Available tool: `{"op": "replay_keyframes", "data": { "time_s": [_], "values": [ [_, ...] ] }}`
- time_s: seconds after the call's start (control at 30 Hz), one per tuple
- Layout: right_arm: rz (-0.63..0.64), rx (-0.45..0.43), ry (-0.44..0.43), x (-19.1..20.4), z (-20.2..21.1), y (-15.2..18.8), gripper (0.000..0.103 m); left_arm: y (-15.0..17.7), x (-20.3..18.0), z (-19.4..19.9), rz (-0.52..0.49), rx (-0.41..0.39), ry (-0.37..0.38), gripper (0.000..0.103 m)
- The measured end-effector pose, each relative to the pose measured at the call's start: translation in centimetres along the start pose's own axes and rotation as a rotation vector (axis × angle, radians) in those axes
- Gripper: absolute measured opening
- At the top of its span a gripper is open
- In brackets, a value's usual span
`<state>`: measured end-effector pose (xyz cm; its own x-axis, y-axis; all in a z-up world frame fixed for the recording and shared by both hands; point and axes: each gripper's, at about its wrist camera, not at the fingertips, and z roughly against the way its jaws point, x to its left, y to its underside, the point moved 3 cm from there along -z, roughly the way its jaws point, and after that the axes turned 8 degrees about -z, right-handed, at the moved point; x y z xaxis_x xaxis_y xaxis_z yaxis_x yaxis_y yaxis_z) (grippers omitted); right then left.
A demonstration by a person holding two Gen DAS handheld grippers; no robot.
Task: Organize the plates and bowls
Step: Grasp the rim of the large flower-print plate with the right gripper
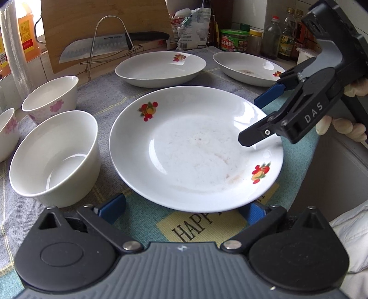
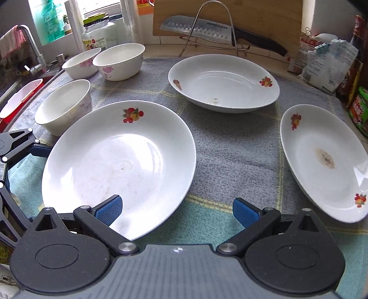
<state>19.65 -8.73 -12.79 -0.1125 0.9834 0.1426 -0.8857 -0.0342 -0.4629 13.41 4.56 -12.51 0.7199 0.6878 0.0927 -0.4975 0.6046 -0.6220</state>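
While sink [image 2: 21,92] shows rightward only, gloved fingers [image 1: 338,126] leftward.

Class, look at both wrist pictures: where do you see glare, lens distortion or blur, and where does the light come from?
Left wrist view: glare streaks on the near plate, sharp overall, the fisheye bends the cloth edges and leaves dark corners. Right wrist view: daylight from the window at upper left, a broad sheen on the near plate, and the right-hand plate stretched at the frame edge.
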Motion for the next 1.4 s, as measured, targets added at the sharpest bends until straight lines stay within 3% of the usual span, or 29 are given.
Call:
{"op": "replay_keyframes", "data": {
  "time_s": [0.2, 0.5, 0.67, 0.83, 1.13, 1.4],
  "values": [
    [0.073, 0.022, -0.076, -0.5, -0.4, -1.1, 0.103, 0.3, -0.2, 0.1, 0.006, -0.021, -0.01, 0.103],
    [0.215, 0.09, -0.113, 0.0, -0.9, -1.9, 0.103, 0.2, -0.4, 0.2, 0.025, -0.009, -0.028, 0.103],
    [0.095, 0.117, -0.262, -0.2, -1.1, -3.3, 0.103, 0.3, -0.4, 0.2, 0.026, -0.019, -0.03, 0.103],
    [0.014, 0.122, -0.315, 0.1, -1.5, -3.9, 0.103, 0.4, -0.4, 0.3, 0.013, -0.026, -0.022, 0.103],
    [0.049, 0.094, -0.296, 0.6, -1.8, -4.1, 0.103, 0.3, -0.2, 0.4, -0.063, -0.03, 0.041, 0.103],
    [0.019, 0.128, -0.356, 0.0, -2.4, -5.4, 0.103, 0.3, 0.0, 0.4, -0.089, -0.026, 0.058, 0.103]
  ]
}}
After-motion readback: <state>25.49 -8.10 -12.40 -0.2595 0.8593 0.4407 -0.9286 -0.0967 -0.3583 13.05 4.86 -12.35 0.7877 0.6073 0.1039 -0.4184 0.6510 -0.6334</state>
